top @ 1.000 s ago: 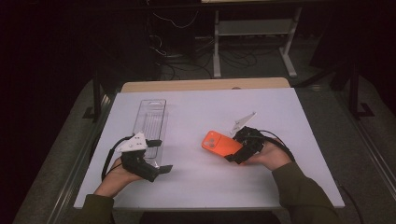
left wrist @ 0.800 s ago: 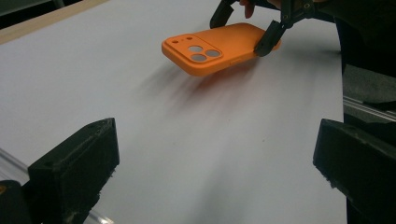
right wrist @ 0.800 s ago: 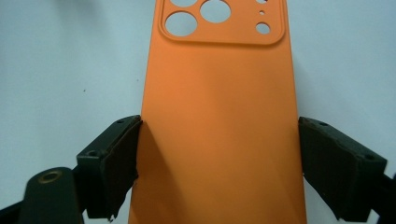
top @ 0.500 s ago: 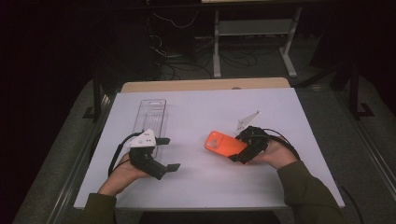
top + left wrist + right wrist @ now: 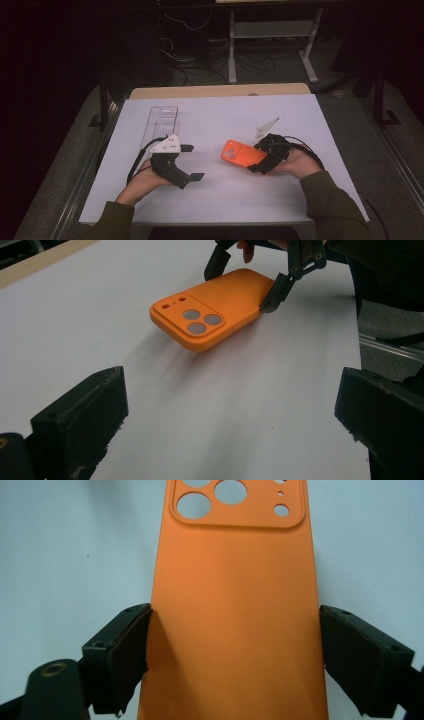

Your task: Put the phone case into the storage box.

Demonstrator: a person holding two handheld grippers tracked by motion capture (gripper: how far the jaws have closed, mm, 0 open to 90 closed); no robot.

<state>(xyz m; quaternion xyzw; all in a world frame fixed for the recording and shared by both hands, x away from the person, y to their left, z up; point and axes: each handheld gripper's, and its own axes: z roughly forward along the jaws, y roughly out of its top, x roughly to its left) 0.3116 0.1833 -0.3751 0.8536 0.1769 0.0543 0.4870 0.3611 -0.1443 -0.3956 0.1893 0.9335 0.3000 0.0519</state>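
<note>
Your right gripper point(image 5: 252, 162) is clamping the orange phone case point(image 5: 242, 153) across its width: in the right gripper view each jaw is pressing flat against one long edge of the orange phone case point(image 5: 235, 610), roughly halfway along its length, with the camera cut-outs pointing away from you. In the left gripper view the same grip is showing from the far side, the right gripper point(image 5: 245, 277) pinching the plain end of the phone case point(image 5: 212, 315) while the end with the camera holes is hanging free, lifted and tilted a little off the white table top point(image 5: 250, 415), with a soft shadow lying under it.

Your left gripper point(image 5: 192, 162) is holding nothing. Its jaws are standing wide apart, and in the left gripper view they are framing bare table, with the phone case ahead of them and well clear of both tips. In the high view this gripper is sitting to the left of the phone case, its open jaws pointing towards it across a stretch of table top point(image 5: 310, 120).

A clear plastic tray point(image 5: 161, 125) is lying flat on the table on the far side of the left gripper, well to the left of the phone case and beyond it, its long side running away from you. Your sleeves are coming in from the near edge, one below each gripper.
</note>
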